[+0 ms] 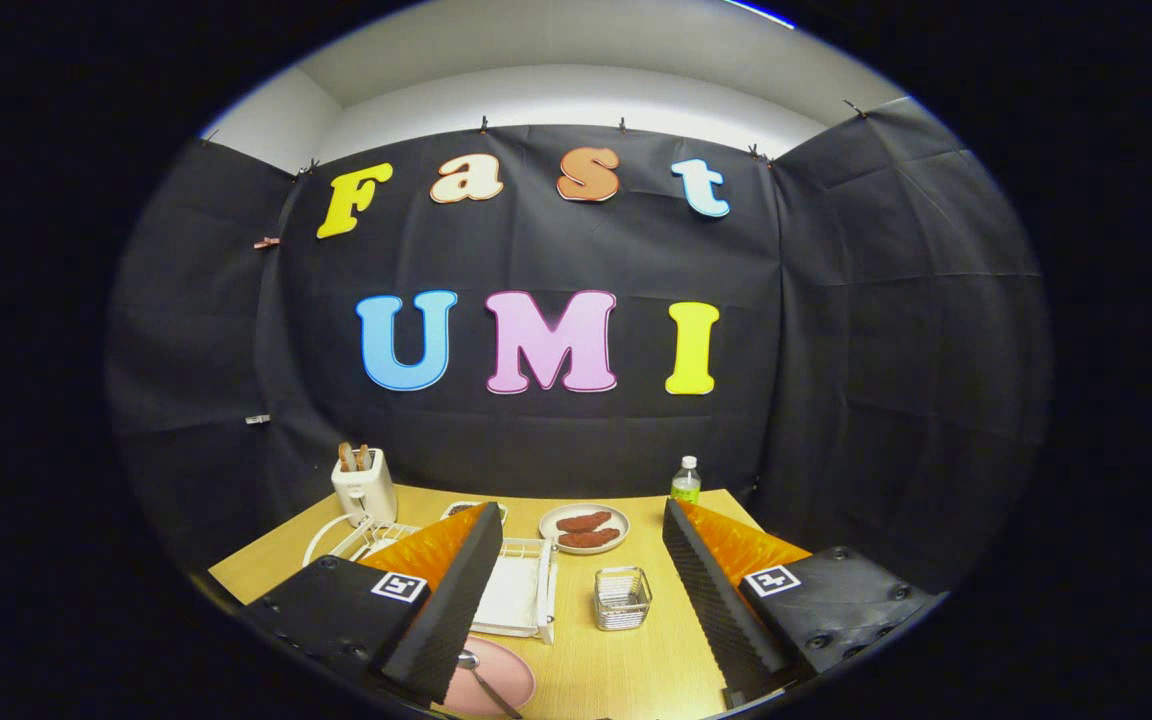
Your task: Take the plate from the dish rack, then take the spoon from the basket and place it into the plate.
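My gripper [576,600] stands open above the wooden table, with nothing between its two ridged black fingers. A pink plate [504,684] lies flat on the table just under the left finger [446,600], partly hidden by it. A metal spoon [481,680] rests in the plate, bowl toward the finger and handle pointing away from it. The small wire basket [622,598] stands between the fingers, a little beyond them, and looks empty. The white dish rack [521,590] sits behind the left finger, which covers much of it.
A white toaster [364,486] with bread slices stands at the back left of the table [636,660]. A white plate with two brown sausages [585,528] lies at the back middle. A small water bottle [686,480] stands against the wall behind the right finger.
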A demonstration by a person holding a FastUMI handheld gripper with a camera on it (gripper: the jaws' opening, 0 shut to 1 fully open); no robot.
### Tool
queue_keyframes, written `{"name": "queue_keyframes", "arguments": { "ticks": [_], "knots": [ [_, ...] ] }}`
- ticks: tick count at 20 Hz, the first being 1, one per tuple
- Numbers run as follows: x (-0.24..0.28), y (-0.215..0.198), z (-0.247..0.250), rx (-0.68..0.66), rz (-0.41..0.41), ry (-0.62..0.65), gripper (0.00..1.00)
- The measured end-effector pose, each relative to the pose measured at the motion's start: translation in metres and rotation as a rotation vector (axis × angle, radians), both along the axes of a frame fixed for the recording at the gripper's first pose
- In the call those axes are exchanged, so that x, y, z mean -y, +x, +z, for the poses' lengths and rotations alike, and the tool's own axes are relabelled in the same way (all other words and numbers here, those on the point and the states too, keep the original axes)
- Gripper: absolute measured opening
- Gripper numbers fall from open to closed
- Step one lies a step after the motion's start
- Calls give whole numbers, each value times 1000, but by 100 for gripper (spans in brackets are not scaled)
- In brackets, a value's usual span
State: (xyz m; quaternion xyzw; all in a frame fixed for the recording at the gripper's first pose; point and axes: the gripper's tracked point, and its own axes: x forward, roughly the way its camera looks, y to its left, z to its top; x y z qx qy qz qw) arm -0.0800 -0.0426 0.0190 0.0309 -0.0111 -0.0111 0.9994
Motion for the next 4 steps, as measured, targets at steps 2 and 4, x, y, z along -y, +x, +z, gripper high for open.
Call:
{"name": "queue_keyframes", "arguments": {
  "ticks": [2,4],
  "knots": [
    [-3,-8,-5,-8,-22,-25,99],
    [-9,-11,-5,-10,-27,-35,99]
  ]
}}
